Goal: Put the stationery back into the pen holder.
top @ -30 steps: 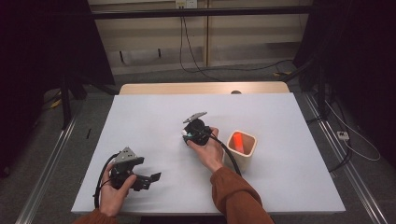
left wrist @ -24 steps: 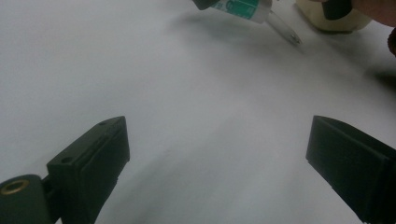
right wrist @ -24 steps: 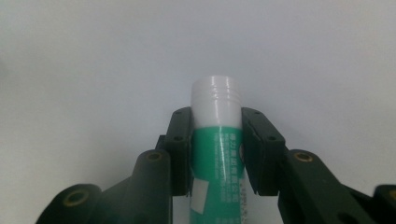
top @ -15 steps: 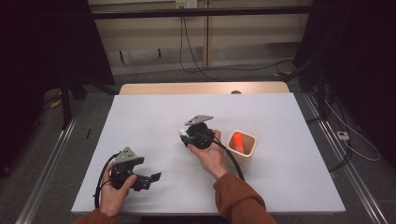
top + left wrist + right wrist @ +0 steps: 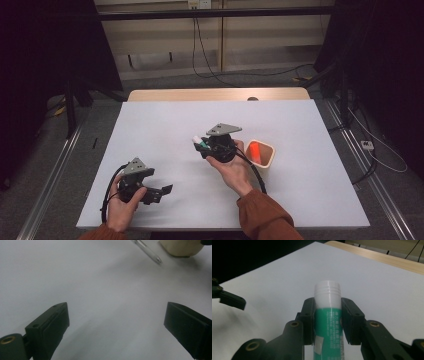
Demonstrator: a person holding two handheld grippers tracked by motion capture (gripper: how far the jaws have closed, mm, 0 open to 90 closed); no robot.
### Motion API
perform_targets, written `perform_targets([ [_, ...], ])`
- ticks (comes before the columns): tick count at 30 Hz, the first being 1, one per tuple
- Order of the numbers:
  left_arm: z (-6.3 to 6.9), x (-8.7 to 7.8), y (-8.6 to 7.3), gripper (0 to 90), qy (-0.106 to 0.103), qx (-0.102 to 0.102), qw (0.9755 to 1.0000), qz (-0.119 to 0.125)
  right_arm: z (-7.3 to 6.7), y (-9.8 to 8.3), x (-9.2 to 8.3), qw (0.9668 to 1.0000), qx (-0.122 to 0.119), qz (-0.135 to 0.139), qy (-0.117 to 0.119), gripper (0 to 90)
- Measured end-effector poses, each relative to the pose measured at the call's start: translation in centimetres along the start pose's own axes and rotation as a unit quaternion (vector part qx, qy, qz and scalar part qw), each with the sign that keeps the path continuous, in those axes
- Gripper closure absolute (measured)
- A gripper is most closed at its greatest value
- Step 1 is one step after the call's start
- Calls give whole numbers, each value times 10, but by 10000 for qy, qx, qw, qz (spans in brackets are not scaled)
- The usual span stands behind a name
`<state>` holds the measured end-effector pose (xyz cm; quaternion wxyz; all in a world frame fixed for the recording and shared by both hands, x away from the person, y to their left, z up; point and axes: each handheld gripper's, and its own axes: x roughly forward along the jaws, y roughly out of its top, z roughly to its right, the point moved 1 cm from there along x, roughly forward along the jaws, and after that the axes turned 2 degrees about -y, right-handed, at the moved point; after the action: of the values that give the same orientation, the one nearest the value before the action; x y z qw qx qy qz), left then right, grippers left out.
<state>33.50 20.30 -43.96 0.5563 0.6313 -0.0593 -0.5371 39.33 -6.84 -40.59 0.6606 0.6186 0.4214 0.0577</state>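
Item: glue stick (image 5: 327, 315), green label, white cap. I am holding it clamped between my right gripper (image 5: 204, 145) jaws, carrying it above the white table (image 5: 150, 130). Left gripper (image 5: 162, 190) is resting wide open, empty. Next, I judge: lowering it into the beige cup (image 5: 265, 157) alongside.

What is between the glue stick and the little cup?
Nothing visible on the table. The right claw grips the green glue stick and holds it just left of the beige cup. An orange thing already stands inside the cup, so the stick would have to fit in beside it.
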Motion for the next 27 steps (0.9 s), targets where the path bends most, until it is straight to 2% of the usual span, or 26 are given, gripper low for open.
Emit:
perform_targets([
  [2,0,0,0,62,-5,-18,10000,-1,2,0,-6,9997,173,157,92,664],
  [7,0,0,0,62,7,-17,10000,-8,5,1,-19,9994,171,270,104,664],
  [10,0,0,0,61,24,-28,10000,-17,6,2,-28,9993,92,349,105,664],
  [19,0,1,0,62,34,-33,10000,-26,19,7,-57,9974,198,689,78,664],
  [24,0,1,-1,62,45,-52,10000,-24,22,8,-67,9953,185,938,122,664],
  [27,-1,0,-1,62,76,-73,9999,-4,29,9,-73,9930,201,1155,159,664],
])
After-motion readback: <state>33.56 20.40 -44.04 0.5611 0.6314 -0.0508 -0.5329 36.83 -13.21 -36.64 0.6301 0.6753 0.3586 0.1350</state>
